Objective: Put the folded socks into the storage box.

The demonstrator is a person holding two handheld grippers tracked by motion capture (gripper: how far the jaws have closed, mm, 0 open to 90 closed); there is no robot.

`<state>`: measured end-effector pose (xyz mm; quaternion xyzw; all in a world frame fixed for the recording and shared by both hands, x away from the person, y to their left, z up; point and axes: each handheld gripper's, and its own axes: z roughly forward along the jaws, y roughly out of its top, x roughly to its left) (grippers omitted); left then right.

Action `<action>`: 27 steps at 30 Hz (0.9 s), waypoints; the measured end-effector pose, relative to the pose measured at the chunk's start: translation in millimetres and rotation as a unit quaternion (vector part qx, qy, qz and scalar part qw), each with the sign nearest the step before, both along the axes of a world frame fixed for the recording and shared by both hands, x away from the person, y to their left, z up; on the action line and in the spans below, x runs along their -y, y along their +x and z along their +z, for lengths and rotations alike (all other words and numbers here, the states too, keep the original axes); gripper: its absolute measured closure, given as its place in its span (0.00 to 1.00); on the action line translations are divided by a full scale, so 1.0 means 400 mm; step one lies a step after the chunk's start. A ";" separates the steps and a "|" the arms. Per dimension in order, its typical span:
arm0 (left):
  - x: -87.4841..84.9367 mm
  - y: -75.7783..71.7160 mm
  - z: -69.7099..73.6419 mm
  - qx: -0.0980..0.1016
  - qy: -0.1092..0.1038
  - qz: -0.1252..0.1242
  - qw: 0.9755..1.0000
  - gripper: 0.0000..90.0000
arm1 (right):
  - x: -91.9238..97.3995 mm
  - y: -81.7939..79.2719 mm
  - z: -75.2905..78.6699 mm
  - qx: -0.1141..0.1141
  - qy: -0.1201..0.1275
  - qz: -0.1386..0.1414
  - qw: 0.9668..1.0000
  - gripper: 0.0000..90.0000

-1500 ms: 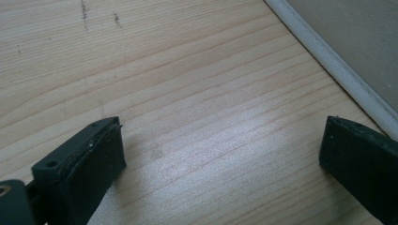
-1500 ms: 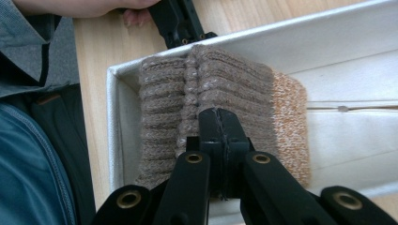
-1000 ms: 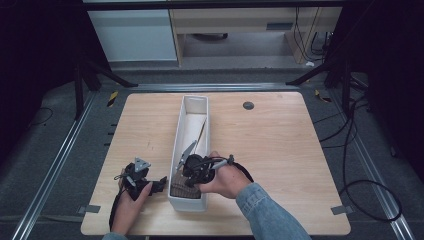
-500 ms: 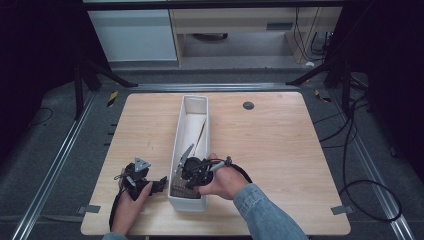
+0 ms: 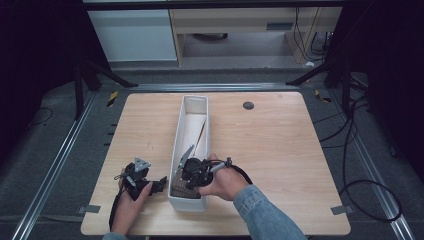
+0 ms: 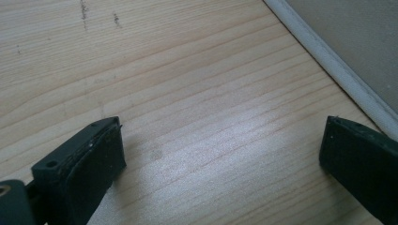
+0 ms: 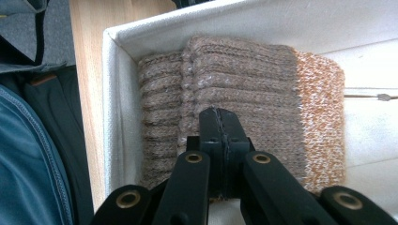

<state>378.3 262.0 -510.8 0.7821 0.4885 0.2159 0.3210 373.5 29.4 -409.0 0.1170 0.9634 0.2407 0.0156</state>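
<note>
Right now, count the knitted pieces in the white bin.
1 visible: a folded brown knit with an orange-white end, lying at the near end of the bin, under the shut right tongs. More could be hidden beneath it.

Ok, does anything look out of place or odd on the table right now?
Nothing stands out. The folded brown knit piece lies flat at the near end of the long white bin, under the shut right gripper. The left gripper rests open on bare wood beside the bin. No spill or damage is visible.
</note>
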 end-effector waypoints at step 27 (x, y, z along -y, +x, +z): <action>0.000 0.000 0.000 -0.001 0.000 0.000 1.000 0.00 | 0.063 0.012 0.082 0.041 0.051 -0.032 0.997 0.97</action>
